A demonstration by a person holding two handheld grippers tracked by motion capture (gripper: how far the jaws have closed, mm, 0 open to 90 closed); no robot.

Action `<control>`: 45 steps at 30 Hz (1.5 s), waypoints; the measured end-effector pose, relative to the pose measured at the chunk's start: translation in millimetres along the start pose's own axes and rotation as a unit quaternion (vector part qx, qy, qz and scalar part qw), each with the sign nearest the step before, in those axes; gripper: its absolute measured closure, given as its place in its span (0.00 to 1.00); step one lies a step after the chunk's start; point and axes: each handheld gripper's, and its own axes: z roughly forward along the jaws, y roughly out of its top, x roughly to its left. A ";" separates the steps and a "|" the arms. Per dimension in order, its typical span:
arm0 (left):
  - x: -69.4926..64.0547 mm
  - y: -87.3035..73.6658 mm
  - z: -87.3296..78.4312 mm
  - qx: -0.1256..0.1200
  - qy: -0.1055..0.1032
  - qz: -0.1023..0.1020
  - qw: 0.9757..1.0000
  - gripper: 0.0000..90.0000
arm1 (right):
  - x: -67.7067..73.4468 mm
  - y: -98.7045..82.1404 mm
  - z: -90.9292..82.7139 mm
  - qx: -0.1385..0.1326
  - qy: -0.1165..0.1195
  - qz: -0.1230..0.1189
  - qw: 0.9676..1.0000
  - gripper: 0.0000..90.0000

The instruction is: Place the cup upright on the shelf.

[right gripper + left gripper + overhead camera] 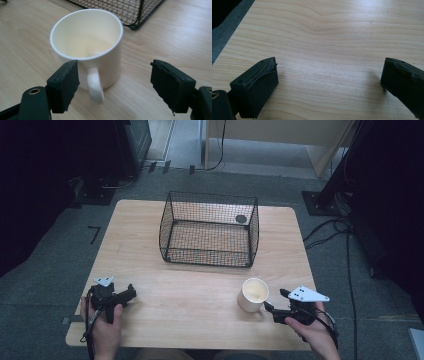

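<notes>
a lab (grey carpet [45, 250]; floor cables [330, 227]; equipment stands [320, 202])

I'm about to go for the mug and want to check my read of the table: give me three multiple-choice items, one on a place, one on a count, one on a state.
1. Where does the white mug stand?
A. inside the wire basket
B. on the table, on the person's side of the wire basket, near the right gripper
C. beside the left gripper

2. How many mugs are on the table?
A. one
B. two
C. three

3. How do the right gripper's jaws stand?
A. clamped on the mug's rim
C. shut with nothing between them
B. apart, with the mug's handle between them, not gripped

Answers:
1 B, the high view shows it on the bare table in front of the wire basket, just ahead of the right gripper.
2 A, just this mug is seen there.
3 B, the right gripper view shows the handle between the spread pads.
</notes>
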 end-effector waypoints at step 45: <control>0.0 0.0 0.0 0.000 0.000 0.000 1.000 0.01 | 23.0 11.1 23.8 0.015 0.019 -0.040 0.999 0.89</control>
